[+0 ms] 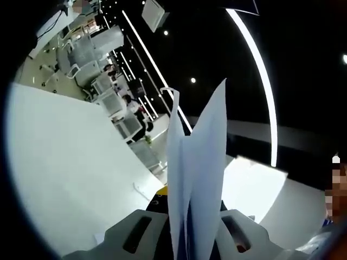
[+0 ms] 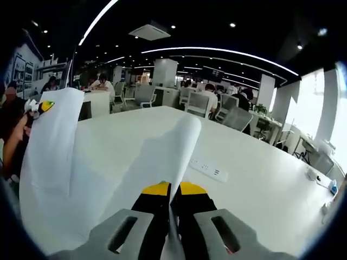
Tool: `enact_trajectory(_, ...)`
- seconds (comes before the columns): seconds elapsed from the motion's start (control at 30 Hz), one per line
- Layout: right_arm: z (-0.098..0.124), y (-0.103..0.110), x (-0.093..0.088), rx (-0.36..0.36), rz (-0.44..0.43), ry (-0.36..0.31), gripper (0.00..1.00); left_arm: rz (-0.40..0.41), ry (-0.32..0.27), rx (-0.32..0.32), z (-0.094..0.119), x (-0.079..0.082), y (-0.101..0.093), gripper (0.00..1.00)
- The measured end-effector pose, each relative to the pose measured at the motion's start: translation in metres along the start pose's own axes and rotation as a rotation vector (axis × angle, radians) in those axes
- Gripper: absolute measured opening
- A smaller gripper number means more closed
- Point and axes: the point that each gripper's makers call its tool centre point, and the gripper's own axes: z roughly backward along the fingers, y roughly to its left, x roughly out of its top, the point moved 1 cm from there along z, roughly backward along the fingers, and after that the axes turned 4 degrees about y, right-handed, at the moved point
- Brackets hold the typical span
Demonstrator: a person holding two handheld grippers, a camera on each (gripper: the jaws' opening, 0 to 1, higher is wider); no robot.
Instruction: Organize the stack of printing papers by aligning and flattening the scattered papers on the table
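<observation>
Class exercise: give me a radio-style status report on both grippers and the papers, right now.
Left gripper shut on papers, sheets standing up. Right gripper shut on papers' other edge, sheets sagging over the white table. Power strip lies beyond; nothing blocking.

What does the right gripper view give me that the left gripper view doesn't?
Right gripper view alone: the built-in power socket strip on the table, and the left gripper pinching the sheets' far edge. Left gripper view alone: the papers standing edge-on between the left gripper's jaws, and a loose sheet lying flat on the table. Both: the white table, the held papers, and the office behind.
</observation>
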Motion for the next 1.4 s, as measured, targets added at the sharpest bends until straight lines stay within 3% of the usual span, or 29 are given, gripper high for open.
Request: enact_trajectory(1.4,0.008,0.008,0.013,0.01,0.037,-0.026,0.0,0.007,0.007,0.009,0.0,0.0,0.006,0.06)
